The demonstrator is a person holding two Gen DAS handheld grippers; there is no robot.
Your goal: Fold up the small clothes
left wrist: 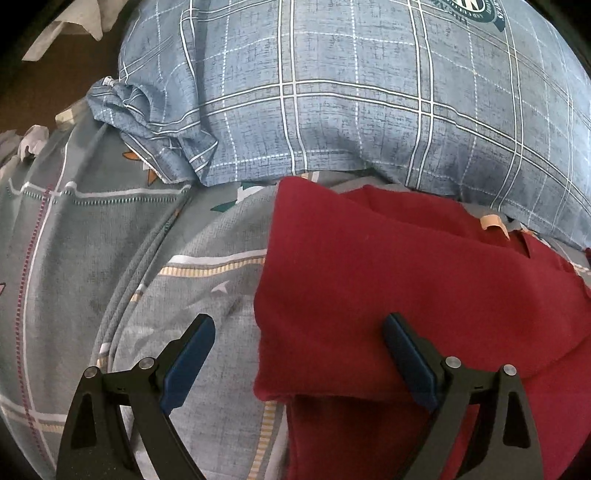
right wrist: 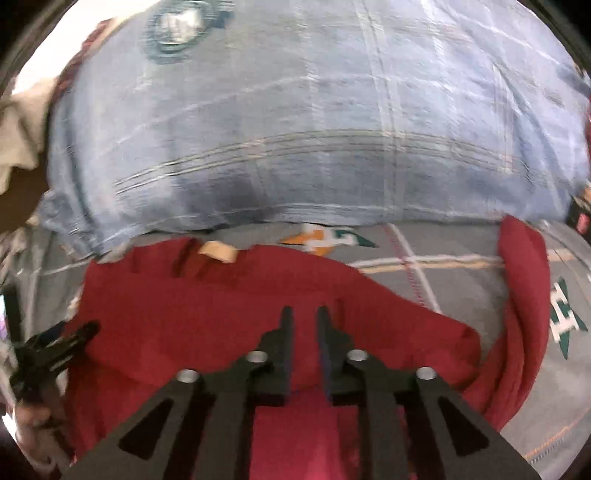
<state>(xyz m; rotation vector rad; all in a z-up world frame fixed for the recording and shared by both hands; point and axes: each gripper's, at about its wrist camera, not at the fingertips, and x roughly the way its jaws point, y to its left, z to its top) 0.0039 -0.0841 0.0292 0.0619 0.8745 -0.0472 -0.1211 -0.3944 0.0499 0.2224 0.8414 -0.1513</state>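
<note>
The left gripper (left wrist: 299, 325) stands spread wide over the red garment's (left wrist: 406, 280) left edge — nothing pinched. The right gripper (right wrist: 306, 314) hovers over its middle, jaws narrowly parted, empty. At twelve o'clock lies the blue plaid pillow (left wrist: 351, 92), on the grey bedsheet (left wrist: 110, 240).

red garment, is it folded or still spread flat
Partly folded: on the red garment a layer is doubled over with a fold edge along the near side; one sleeve still trails out.

A big blue pillow (left wrist: 369, 92) with white check lines lies on a grey bed sheet (left wrist: 92, 240) — the sheet has stripes and little stars. A white cloth (left wrist: 70, 26) sits far off in the top corner, past the pillow.
</note>
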